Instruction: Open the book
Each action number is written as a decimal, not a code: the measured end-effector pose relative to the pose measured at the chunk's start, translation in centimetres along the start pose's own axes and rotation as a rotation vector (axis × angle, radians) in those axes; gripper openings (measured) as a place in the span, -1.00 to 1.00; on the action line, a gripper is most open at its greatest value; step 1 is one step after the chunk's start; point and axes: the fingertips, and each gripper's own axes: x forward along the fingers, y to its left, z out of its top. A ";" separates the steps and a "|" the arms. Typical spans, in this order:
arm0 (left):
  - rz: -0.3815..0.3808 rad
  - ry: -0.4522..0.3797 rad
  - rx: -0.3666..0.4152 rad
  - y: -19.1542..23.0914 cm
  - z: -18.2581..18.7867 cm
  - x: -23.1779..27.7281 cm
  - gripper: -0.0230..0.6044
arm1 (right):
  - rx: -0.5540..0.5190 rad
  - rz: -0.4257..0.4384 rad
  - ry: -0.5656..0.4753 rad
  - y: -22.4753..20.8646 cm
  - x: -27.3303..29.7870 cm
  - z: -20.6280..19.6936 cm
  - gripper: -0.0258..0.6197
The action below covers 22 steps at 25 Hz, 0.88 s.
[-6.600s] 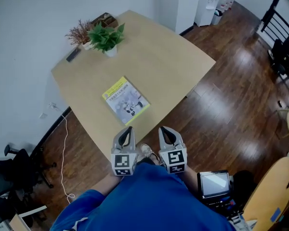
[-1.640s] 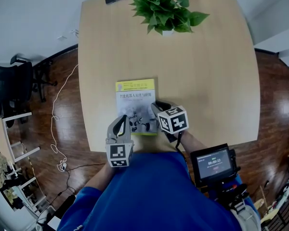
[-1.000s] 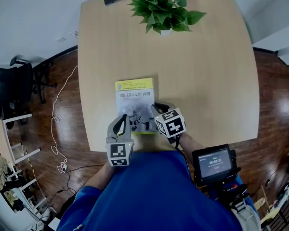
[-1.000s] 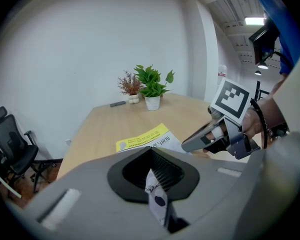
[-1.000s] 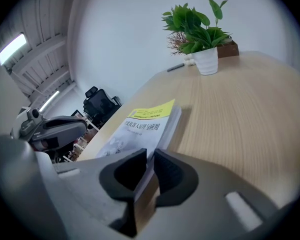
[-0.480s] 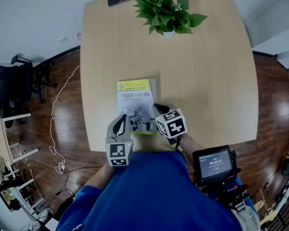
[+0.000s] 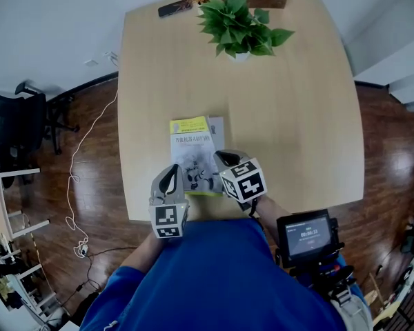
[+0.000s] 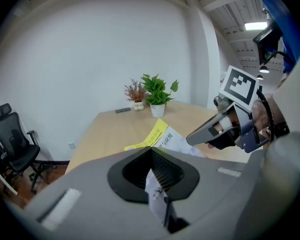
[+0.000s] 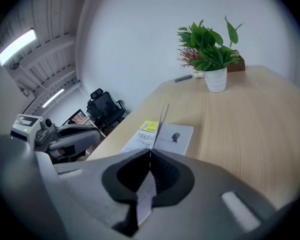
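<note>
thin yellow-and-white paperback book (image 7: 191,150): near edge of pale wooden table (image 7: 297,116), front cover part-raised | left gripper (image 7: 173,172): clamped on book's near edge | right gripper (image 7: 223,158): pinching front cover | handling: probably light, floppy, tearable; hold cover's free edge

My book (image 7: 192,158) lies at the near edge of the table (image 7: 297,116). Its yellow-and-white cover is tilted up from the right side, with a white inner page showing flat beneath.

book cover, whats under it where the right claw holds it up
Under the cover, pinched by the right claw, a white inner page with a small dark portrait shows. The rest of that page is hidden by the cover.
</note>
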 end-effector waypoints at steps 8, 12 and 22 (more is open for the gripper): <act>-0.023 -0.051 -0.032 1.7 0.0 -1.5 -0.90 | -0.051 -0.054 -0.020 2.6 -0.8 1.9 -0.90; -0.025 -0.076 -0.054 2.7 0.0 -2.2 -0.90 | -0.075 -0.079 -0.023 3.6 -0.9 2.8 -0.90; -0.038 -0.105 -0.080 5.2 -0.6 -3.8 -0.90 | -0.111 -0.128 -0.030 6.2 -0.6 3.9 -0.90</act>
